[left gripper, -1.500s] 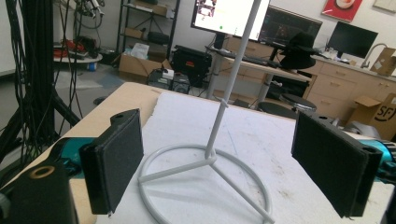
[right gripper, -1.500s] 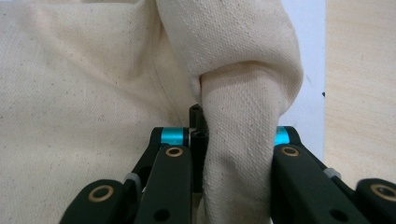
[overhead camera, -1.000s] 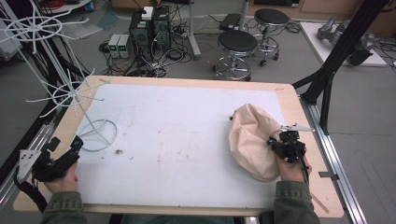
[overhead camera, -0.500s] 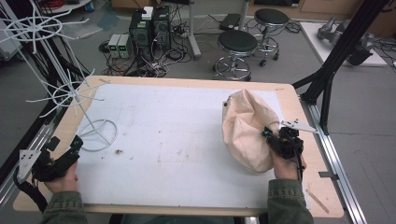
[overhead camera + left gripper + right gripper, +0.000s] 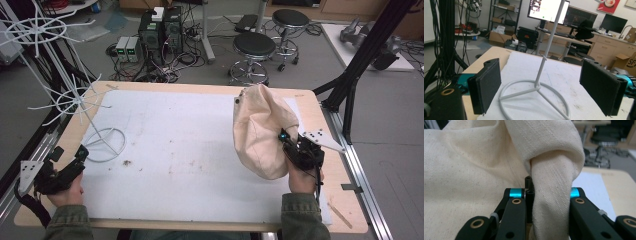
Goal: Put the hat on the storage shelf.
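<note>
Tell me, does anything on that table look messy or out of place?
Little stands out. The white mat bears brown stains and crumbs near the white wire stand. The cream hat hangs crumpled, pinched in the right claw, not lying flat.

left gripper [image 5: 60,170]: black body, wide flat black pads [image 5: 487,85], teal collars behind jaws | right gripper [image 5: 295,147]: black links, brass pivots, teal collars | sleeves [image 5: 300,217]: olive green
</note>
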The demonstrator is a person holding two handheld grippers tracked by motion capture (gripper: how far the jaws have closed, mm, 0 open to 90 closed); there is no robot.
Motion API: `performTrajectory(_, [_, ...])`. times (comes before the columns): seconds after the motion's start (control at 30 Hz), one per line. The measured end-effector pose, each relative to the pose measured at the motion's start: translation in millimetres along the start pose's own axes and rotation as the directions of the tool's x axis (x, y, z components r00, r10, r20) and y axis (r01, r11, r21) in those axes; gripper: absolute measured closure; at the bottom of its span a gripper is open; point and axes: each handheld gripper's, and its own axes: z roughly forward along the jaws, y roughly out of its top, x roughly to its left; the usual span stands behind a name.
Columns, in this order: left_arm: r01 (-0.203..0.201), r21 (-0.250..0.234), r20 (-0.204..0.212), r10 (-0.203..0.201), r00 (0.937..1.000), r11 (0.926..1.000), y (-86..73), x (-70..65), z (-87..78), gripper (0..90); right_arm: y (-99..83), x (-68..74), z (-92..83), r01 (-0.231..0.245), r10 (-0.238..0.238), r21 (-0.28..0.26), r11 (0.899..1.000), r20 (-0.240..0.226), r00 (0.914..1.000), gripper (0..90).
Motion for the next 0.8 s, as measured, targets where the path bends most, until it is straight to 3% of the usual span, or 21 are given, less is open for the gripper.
performTrajectory(0.13, [0.0,0.0,0.001,0.0,1.0,1.0,0.0,-0.1,-0.1,17.6,2.2,8.0,-3.4,0.027,-0.029,-0.062,0.998,-0.023,0.9993,77.6])
performTrajectory(0.43, [0.005,0.0,0.004,-0.005,1.0,1.0,-0.1,0.5,0.3,17.6,4.5,18.6,-4.2,0.015,-0.03,-0.178,0.984,-0.082,0.9962,77.3])
performTrajectory(0.6, [0.006,-0.001,0.005,-0.006,1.0,1.0,-0.1,0.3,0.2,17.6,5.1,23.5,0.7,-0.039,0.006,-0.226,0.973,-0.141,0.99,77.3])
performTrajectory(0.8, [0.006,-0.001,0.004,-0.006,1.0,1.0,-0.2,0.3,0.3,17.6,12.2,27.6,7.5,-0.057,0.011,-0.257,0.965,-0.177,0.9841,77.3])
